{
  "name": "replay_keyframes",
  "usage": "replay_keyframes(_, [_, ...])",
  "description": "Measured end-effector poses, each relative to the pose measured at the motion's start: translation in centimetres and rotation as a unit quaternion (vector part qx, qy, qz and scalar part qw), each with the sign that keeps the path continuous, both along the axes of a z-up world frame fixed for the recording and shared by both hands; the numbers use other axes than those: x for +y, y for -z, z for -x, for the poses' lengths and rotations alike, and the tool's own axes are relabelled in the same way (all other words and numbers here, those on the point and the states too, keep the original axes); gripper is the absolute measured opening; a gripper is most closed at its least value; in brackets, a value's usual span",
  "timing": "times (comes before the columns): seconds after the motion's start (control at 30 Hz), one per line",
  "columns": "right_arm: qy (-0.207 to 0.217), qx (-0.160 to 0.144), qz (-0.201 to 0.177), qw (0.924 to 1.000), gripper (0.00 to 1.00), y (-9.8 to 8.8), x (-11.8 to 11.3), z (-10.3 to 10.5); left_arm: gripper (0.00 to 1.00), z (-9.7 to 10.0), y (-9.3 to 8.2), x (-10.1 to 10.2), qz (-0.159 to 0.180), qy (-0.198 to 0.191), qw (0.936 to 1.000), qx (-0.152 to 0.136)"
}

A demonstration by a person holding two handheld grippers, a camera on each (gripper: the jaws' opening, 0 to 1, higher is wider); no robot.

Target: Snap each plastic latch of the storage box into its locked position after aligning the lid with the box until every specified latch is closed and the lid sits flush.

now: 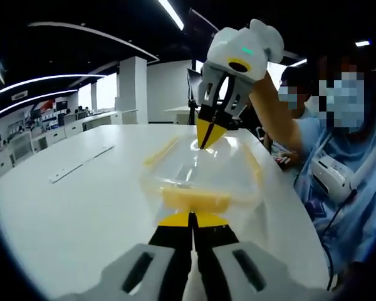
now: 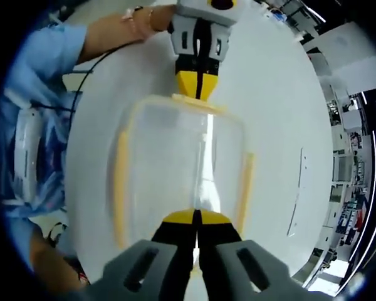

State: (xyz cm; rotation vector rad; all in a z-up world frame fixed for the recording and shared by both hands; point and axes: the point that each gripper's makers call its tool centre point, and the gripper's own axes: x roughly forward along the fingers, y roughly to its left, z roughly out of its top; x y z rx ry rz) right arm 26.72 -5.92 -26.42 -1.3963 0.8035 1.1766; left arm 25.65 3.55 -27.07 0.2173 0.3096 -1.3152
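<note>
On the white surface (image 1: pixel 69 207): one clear plastic storage box (image 2: pixel 178 169), lid (image 2: pixel 169 157) in place, with yellow latches along its edges. Long-side latches (image 2: pixel 120 188) and (image 2: pixel 245 188) lie either side in the right gripper view; an end latch (image 1: pixel 195 198) sits just ahead of the left tongs (image 1: pixel 190 219). Left tongs: yellow tips drawn together at the near end of the box, against that end latch; whether anything is pinched cannot be told. Right tongs (image 2: pixel 195 217): tips together, resting at the opposite end of the lid, nothing seen between them. Each tongs appears at the far end of the other's view. Beside the surface: a person in a blue top (image 1: pixel 363 182). Further along the surface: a flat grey strip (image 1: pixel 81 164).
</note>
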Motion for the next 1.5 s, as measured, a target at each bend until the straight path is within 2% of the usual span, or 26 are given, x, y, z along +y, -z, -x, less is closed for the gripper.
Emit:
replay_keyframes(0.17, [0.005,0.002,0.011,0.9999,0.0,-0.2,0.1,-0.2,0.0,-0.8,0.0,0.5,0.012,-0.015,0.9998,0.007])
replay_keyframes(0.23, [0.006,0.002,0.007,1.0,0.0,-0.2,0.1,-0.2,0.0,-1.3,0.0,0.6,0.034,-0.026,0.9987,0.028])
replay_keyframes(0.27, [0.005,0.001,-0.002,1.0,0.0,-0.3,0.1,-0.1,0.0,-1.8,1.1,0.8,0.022,-0.035,0.9982,0.044])
replay_keyframes(0.37, [0.004,-0.005,-0.013,0.9999,0.0,-0.4,0.3,-0.2,0.0,-2.5,2.0,1.4,0.006,-0.043,0.9979,0.048])
replay_keyframes(0.43, [0.003,-0.009,-0.016,0.9998,0.0,-0.5,0.3,-0.3,0.0,-2.6,2.4,1.5,0.008,-0.052,0.997,0.056])
replay_keyframes(0.5, [-0.003,-0.022,-0.025,0.9995,0.0,-0.7,0.5,-0.7,0.0,-3.5,2.6,2.5,0.012,-0.067,0.9955,0.067])
replay_keyframes(0.6, [-0.003,-0.024,-0.027,0.9993,0.0,-0.7,0.6,-0.9,0.0,-4.1,2.6,3.2,0.016,-0.087,0.9939,0.067])
replay_keyframes(0.67, [-0.005,-0.026,-0.026,0.9993,0.0,-0.8,0.6,-0.9,0.0,-4.6,2.2,3.7,0.024,-0.098,0.9927,0.065])
replay_keyframes(0.73, [-0.011,-0.032,-0.023,0.9992,0.0,-0.9,0.7,-1.0,0.0,-4.5,-0.2,3.6,0.051,-0.104,0.9928,0.03])
replay_keyframes(0.77, [-0.013,-0.032,-0.022,0.9992,0.0,-0.9,0.8,-1.1,0.0,-4.4,-1.2,3.3,0.068,-0.098,0.9924,0.03])
replay_keyframes(1.0, [-0.016,-0.037,-0.028,0.9988,0.0,-0.9,0.8,-1.2,0.0,-4.3,-4.0,2.8,0.081,-0.093,0.9924,0.008])
replay_keyframes(1.03, [-0.016,-0.038,-0.028,0.9987,0.0,-1.0,0.8,-1.2,0.0,-4.0,-5.0,1.9,0.071,-0.079,0.9944,-0.006])
replay_keyframes(1.1, [-0.014,-0.045,-0.033,0.9984,0.0,-1.0,0.8,-1.3,0.0,-3.0,-5.6,0.5,0.051,-0.042,0.9978,-0.009])
replay_keyframes(1.17, [-0.019,-0.055,-0.041,0.9975,0.0,-0.9,0.6,-1.3,0.0,-2.2,-4.9,-1.1,0.007,-0.017,0.9998,-0.001])
replay_keyframes(1.2, [-0.021,-0.058,-0.043,0.9972,0.0,-0.9,0.6,-1.3,0.0,-2.3,-4.8,-1.9,-0.021,-0.007,0.9997,-0.009])
replay_keyframes(1.23, [-0.022,-0.06,-0.045,0.997,0.0,-0.9,0.6,-1.3,0.0,-2.1,-4.8,-2.3,-0.033,-0.001,0.9994,-0.012])
replay_keyframes(1.33, [-0.025,-0.072,-0.045,0.9961,0.0,-0.9,0.6,-1.3,0.0,-1.2,-5.2,-4.3,-0.076,0.035,0.9963,-0.02])
replay_keyframes(1.37, [-0.026,-0.075,-0.043,0.9959,0.0,-0.9,0.7,-1.3,0.0,-1.1,-5.2,-4.4,-0.082,0.038,0.9957,-0.022])
replay_keyframes(1.4, [-0.029,-0.091,-0.041,0.9946,0.0,-0.8,0.6,-1.2,0.0,-1.2,-5.1,-5.0,-0.123,0.056,0.99,-0.04])
replay_keyframes(1.5, [-0.031,-0.106,-0.039,0.9931,0.0,-0.8,0.6,-1.2,0.0,-1.0,-4.5,-5.7,-0.174,0.063,0.9823,-0.03])
